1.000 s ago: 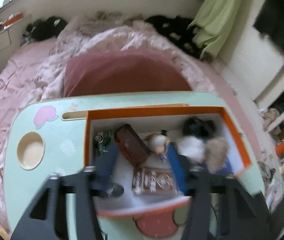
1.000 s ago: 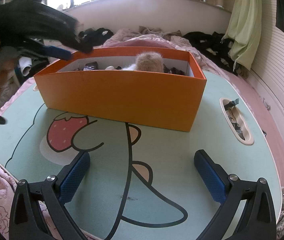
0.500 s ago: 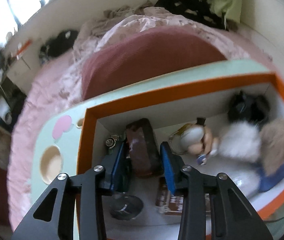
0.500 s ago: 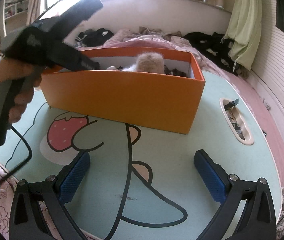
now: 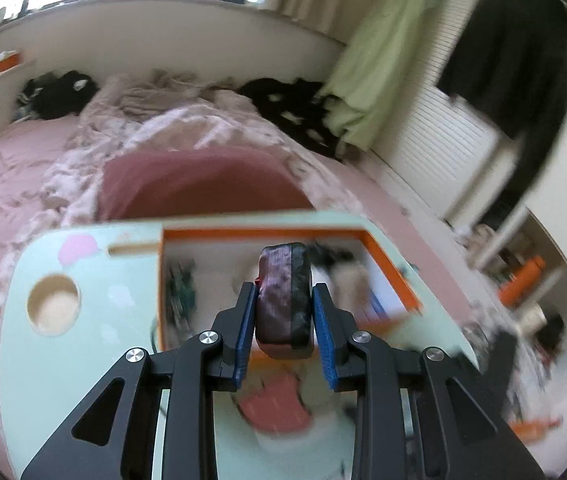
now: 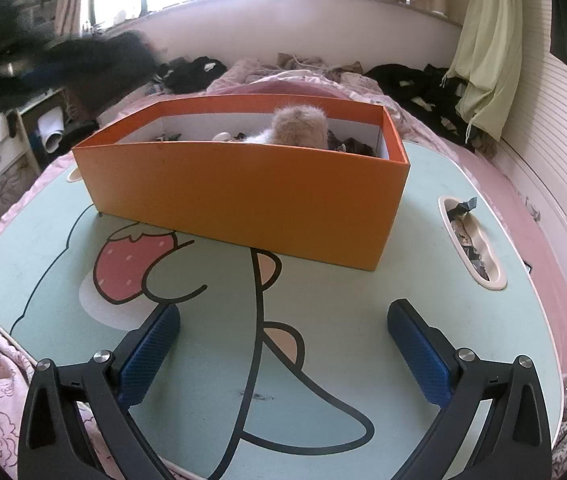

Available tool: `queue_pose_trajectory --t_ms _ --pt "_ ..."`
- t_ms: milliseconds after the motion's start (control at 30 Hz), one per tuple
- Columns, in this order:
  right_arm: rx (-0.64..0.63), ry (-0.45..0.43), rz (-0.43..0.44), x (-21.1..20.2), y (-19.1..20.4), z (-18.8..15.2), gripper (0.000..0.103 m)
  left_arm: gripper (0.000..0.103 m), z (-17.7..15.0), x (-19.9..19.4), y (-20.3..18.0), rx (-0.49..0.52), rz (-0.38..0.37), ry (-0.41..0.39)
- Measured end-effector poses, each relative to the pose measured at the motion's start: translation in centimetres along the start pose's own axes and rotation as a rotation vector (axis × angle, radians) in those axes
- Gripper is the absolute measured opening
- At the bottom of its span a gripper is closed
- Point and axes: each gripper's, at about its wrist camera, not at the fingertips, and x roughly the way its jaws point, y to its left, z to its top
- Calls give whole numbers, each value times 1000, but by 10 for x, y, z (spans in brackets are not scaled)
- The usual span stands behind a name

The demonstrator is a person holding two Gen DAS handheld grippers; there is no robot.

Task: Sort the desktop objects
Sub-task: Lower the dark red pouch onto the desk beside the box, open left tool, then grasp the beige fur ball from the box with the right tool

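My left gripper (image 5: 281,312) is shut on a dark maroon case (image 5: 283,300), held above the orange box (image 5: 391,272), which looks blurred beneath it. In the right wrist view the orange box (image 6: 251,196) stands on the mint-green lap table (image 6: 363,292). A furry beige toy (image 6: 299,124) and small dark items show over its rim. My right gripper (image 6: 283,344) hovers open over the table's near part, nothing between its blue pads. The left gripper appears as a dark blur (image 6: 63,64) at the upper left of that view.
The table rests on a bed with pink bedding (image 5: 23,184). A round cup recess (image 5: 53,305) lies at the table's left. A slot (image 6: 471,240) on its right side holds wrappers. Black clothes (image 6: 415,80) and a green garment (image 6: 487,48) lie beyond.
The left gripper closed around the maroon case inside the box, then rose out of the box with it. The right gripper stayed still.
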Motion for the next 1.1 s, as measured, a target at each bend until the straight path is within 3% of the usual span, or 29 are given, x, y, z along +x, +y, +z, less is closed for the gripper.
queue_pose_trajectory --t_ms 133,233,333,400,467,500,567,700,767,867,1100 --pt "1 0 -1 0 0 0 103 29 -48 11 -7 30 -37 87" --pt "1 -1 -2 0 -1 -1 103 30 -65 40 -10 49 15 135" --pt "2 -1 -3 0 0 -2 103 32 -70 54 -11 36 47 124" --pt "4 0 -4 0 0 -2 103 41 -71 50 -10 19 65 116" --pt "3 0 -6 -1 0 -2 103 73 -72 38 -7 23 90 86" --pt "4 0 -7 -1 0 -2 103 78 -75 32 -6 31 108 70" --pt "5 0 -6 2 2 0 103 81 -82 21 -6 65 138 57" --pt "5 0 -8 1 2 0 103 81 -104 36 -3 131 219 153" --pt "4 0 -11 3 2 0 103 92 -109 38 -7 180 274 108" --pt "4 0 -11 3 3 1 103 103 -103 47 -2 142 288 132" --pt "27 -10 -14 -1 -4 1 101 103 -101 49 12 87 319 111"
